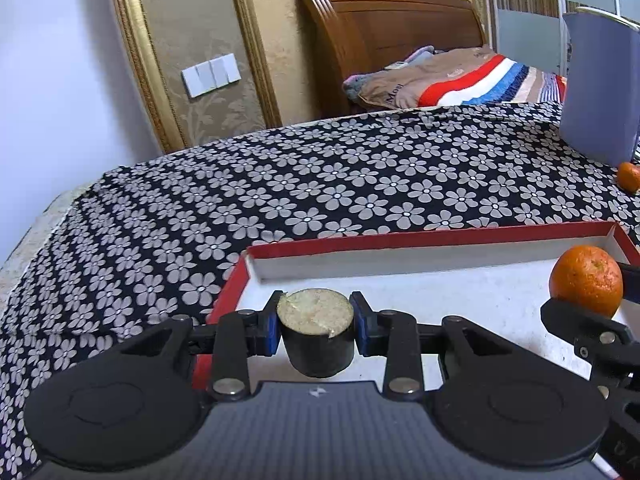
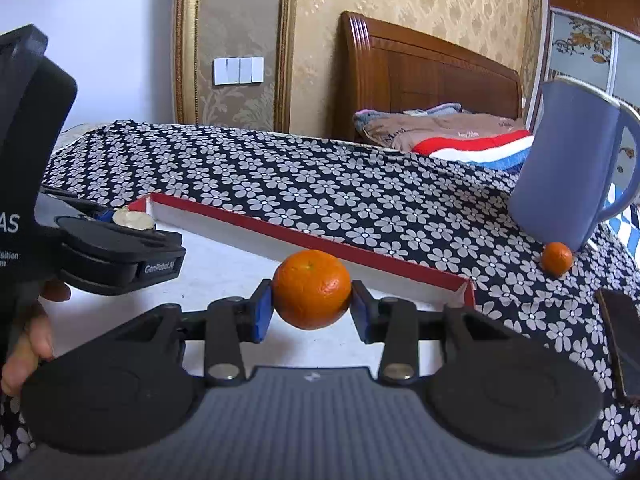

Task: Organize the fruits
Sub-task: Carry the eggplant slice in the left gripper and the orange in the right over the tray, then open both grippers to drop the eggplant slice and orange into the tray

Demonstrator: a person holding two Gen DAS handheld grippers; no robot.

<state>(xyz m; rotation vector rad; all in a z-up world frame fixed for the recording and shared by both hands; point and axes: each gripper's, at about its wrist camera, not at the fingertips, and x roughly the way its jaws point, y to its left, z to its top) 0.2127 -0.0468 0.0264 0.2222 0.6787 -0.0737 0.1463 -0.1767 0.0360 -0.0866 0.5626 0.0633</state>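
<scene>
My left gripper (image 1: 316, 318) is shut on a short dark-skinned cylinder of fruit with a pale cut top (image 1: 316, 344), held over the left part of a shallow white tray with a red rim (image 1: 420, 238). My right gripper (image 2: 312, 305) is shut on an orange tangerine (image 2: 311, 294), held over the same tray (image 2: 320, 246) near its right end. In the left wrist view the tangerine (image 1: 586, 286) shows at the right edge. The cut piece (image 2: 134, 219) shows at the left of the right wrist view. A smaller tangerine (image 2: 557, 257) lies on the cloth by the jug.
A blue jug (image 2: 568, 168) stands on the black flowered cloth (image 1: 320, 184) at the back right. A dark flat object (image 2: 624, 344) lies at the right edge. A person's hand (image 2: 28, 344) grips the left tool. A bed and wall stand behind.
</scene>
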